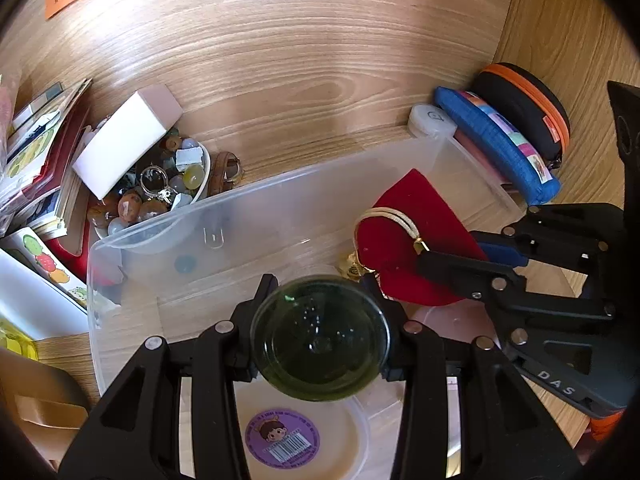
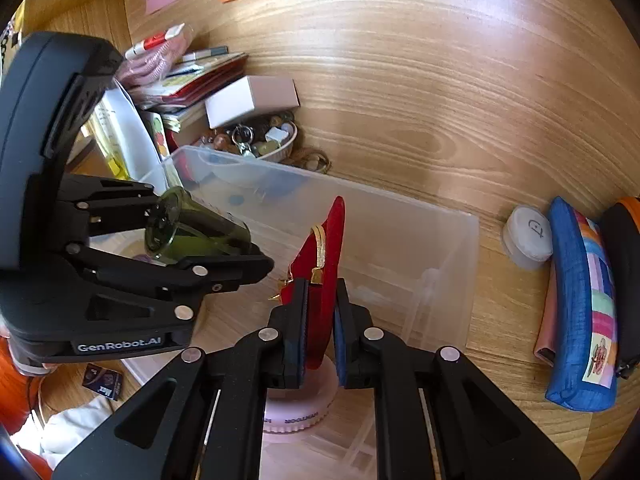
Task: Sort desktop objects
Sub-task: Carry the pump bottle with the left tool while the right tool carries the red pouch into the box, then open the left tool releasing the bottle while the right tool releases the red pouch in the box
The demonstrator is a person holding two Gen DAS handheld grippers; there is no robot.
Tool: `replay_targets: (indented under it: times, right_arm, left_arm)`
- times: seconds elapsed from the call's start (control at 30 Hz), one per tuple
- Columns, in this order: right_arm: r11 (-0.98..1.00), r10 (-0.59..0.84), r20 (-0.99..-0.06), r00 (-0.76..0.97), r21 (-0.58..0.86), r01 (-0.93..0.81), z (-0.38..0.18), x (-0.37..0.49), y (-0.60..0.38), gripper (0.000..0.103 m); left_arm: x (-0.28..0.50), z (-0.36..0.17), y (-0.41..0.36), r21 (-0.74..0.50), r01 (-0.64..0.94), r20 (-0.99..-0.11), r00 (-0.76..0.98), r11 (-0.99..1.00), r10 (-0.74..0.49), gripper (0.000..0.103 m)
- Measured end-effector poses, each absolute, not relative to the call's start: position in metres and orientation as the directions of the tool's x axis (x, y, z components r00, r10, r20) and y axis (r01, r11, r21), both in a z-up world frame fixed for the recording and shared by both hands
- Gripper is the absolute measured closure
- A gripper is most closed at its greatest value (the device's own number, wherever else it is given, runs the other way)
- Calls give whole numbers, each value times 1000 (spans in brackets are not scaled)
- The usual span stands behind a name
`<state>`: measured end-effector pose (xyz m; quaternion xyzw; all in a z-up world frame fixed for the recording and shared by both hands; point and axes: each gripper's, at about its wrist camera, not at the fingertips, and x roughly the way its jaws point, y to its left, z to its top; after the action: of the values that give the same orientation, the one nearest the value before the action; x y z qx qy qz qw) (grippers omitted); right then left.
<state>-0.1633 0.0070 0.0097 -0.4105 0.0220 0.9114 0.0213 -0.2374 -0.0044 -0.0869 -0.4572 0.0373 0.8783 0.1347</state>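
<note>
Green glass cup (image 1: 320, 344) pinched in left claw (image 1: 320, 354), red pouch (image 2: 324, 280) half hidden in right claw (image 2: 320, 320)

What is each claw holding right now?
Left gripper: closed on the green glass cup.
Right gripper: closed on the red pouch.

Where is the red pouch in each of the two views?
Left wrist view: the red pouch is right of centre, over the clear bin, held by the right tongs that enter from the right.
Right wrist view: the pouch is at centre, edge-on between these tongs.
Shared landmark: the blue case.
</note>
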Motion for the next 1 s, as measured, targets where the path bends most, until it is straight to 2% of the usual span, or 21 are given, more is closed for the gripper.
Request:
replay_targets:
  times: [0.37,0.43,0.63,0.8,1.0]
  right_arm:
    - [-999,29,-760,-649,-2,-43,5,-166,3,93]
    - [-999,29,-761,-648,-7,-37,5,-166,2,91]
    - [-998,59,-759,-649,-50,-33,4,-163,-7,80]
    - [-996,92,-741,-666,-80,-49,11,-158,-12,61]
    - [-994,104,-720,-686,-88,-58,20,-154,-11,59]
  left_arm:
    - [-234,-85,-8,-38,-278,-809,-555,-960,193,61]
    - [-233,-85,-8,-34,-278,-809,-556,-960,190,54]
    - [-231,-85,-11,-26,-284,-811,-554,-958,187,50]
    - [-227,-82,-14,-14,-286,-805,-565,-958,180,43]
    - [-221,-71,-21,-10,-278,-786,-592,-961,180,38]
